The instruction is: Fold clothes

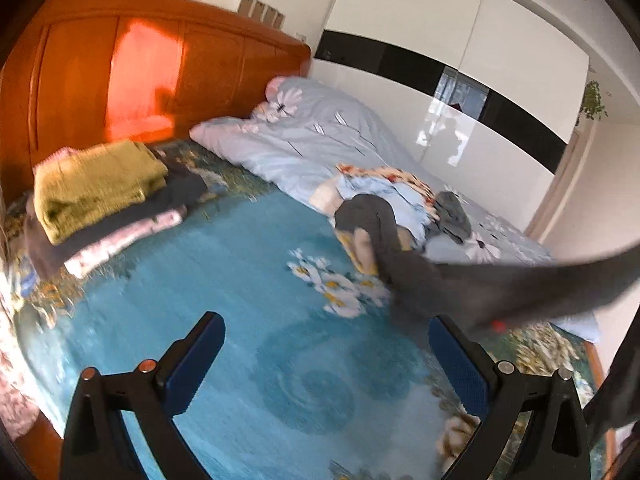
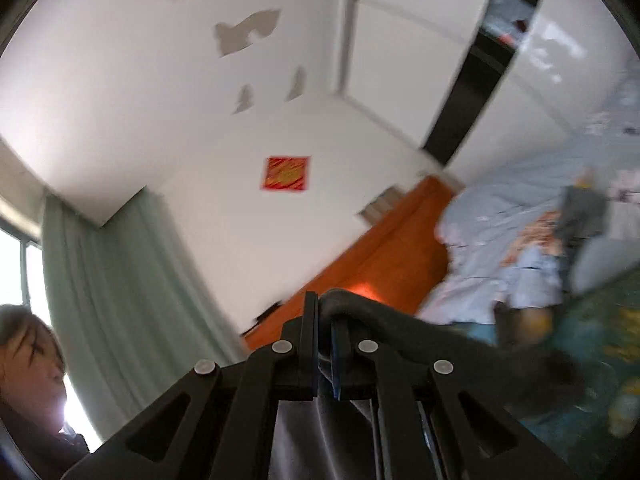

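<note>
A dark grey garment (image 1: 500, 284) stretches in a taut, blurred band from the heap of unfolded clothes (image 1: 384, 204) on the bed out to the right edge of the left wrist view. My right gripper (image 2: 325, 320) is shut on the grey garment (image 2: 400, 332), raised and tilted up toward the wall and ceiling; the cloth drapes over its right finger and hangs below. My left gripper (image 1: 326, 336) stands open over the blue flowered bedspread (image 1: 240, 280) with nothing between its blue pads (image 1: 200, 360); the grey cloth passes just above its right finger.
A stack of folded clothes topped by an olive-green knit (image 1: 96, 188) lies at the left by the orange wooden headboard (image 1: 160, 80). A pale blue quilt (image 1: 312, 136) lies along the far side. White wardrobe (image 1: 460, 100) behind. A person's head (image 2: 28, 356) and a green curtain (image 2: 112, 280) show at left.
</note>
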